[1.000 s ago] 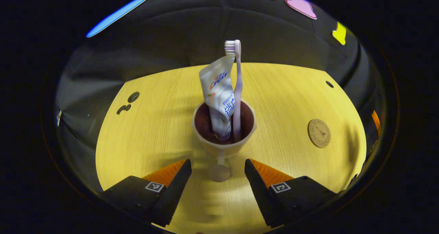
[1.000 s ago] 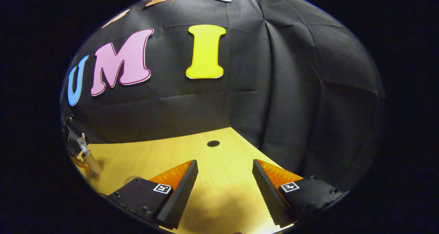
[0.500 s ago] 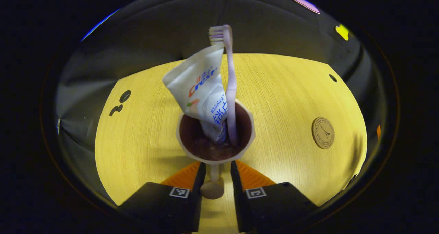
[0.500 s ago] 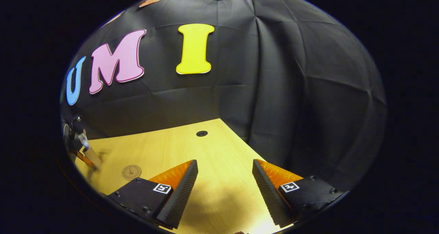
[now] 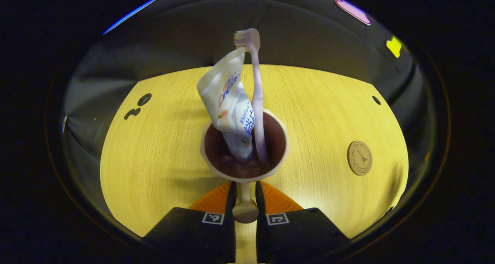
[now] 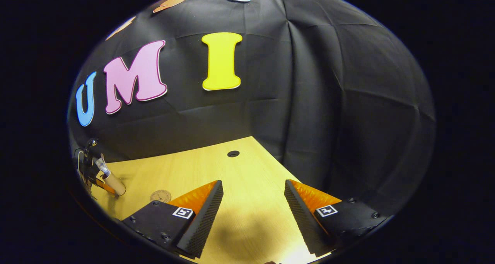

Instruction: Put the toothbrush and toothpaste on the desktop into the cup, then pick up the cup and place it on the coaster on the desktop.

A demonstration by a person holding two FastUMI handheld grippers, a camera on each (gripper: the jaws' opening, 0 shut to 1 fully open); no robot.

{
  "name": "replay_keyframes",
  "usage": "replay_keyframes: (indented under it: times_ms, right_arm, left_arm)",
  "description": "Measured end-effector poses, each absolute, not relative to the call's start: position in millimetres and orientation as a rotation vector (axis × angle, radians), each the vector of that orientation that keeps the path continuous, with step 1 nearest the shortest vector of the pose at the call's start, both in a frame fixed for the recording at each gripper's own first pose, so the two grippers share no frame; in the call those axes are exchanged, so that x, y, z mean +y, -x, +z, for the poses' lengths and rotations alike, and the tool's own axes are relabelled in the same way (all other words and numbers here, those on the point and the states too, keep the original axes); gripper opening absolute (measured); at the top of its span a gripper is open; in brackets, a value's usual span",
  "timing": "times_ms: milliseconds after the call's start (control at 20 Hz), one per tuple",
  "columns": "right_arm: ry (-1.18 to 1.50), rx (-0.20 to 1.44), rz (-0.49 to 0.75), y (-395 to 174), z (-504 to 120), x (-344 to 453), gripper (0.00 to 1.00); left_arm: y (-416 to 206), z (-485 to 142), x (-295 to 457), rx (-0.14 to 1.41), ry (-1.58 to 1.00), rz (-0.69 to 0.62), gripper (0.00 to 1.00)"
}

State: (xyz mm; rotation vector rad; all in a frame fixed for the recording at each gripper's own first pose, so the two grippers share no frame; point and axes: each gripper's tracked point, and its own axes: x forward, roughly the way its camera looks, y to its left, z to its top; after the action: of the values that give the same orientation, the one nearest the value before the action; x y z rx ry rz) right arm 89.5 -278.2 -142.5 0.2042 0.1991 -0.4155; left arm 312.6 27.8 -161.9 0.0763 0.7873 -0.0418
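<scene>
**benchwatcher:** So the big change over the last second: the left tongs (image 5: 244, 196) went from wide open on either side of the cup's stem to closed right on it. The beige stemmed cup with the dark brown inside (image 5: 244, 146) now has its thin stem pinched between both black fingers, with the round foot knob sitting just in front of them. The white crinkled toothpaste tube (image 5: 232, 109) and the pale pink toothbrush (image 5: 256, 101) are both standing in the cup, leaning on each other.

**tinkerpaul:** Then the loading half is finished and this is the pickup?

**benchwatcher:** That's how it reads. Can't tell whether the cup has left the yellow wooden surface (image 5: 154, 148) yet. The small round brown coaster (image 5: 359, 157) lies well off to the right of the cup, nothing on it.

**tinkerpaul:** What about the other hand?

**benchwatcher:** The right tongs (image 6: 251, 213) are spread wide over bare surface, holding nothing, as they were a second ago. That view has swung a bit, though; the cup and coaster sit far off at its left edge.

**tinkerpaul:** Top-heavy load on a skinny stem. It could tip during the carry.
</scene>
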Motion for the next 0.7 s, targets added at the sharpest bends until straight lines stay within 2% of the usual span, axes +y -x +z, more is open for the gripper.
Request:
replay_keyframes:
  times_ms: [450, 500, 650, 700]
  right_arm:
    - [-0.204, 0.211, -0.338, -93.6, -141.7, -249.2, 0.98]
    - [-0.206, 0.211, -0.334, -92.9, -142.6, -248.5, 0.98]
    - [-0.221, 0.215, -0.335, -87.8, -146.9, -248.3, 0.98]
    - [-0.229, 0.218, -0.336, -83.9, -147.9, -247.6, 0.98]
  left_arm:
    - [-297.3, -126.5, -19.4, 0.718, -0.184, -0.156, 0.25]
    - [-295.3, -126.4, -31.3, 0.714, -0.193, -0.177, 0.21]
    - [-292.0, -127.2, -65.2, 0.709, -0.222, -0.234, 0.25]
    - [-291.4, -128.3, -77.0, 0.708, -0.232, -0.252, 0.2]
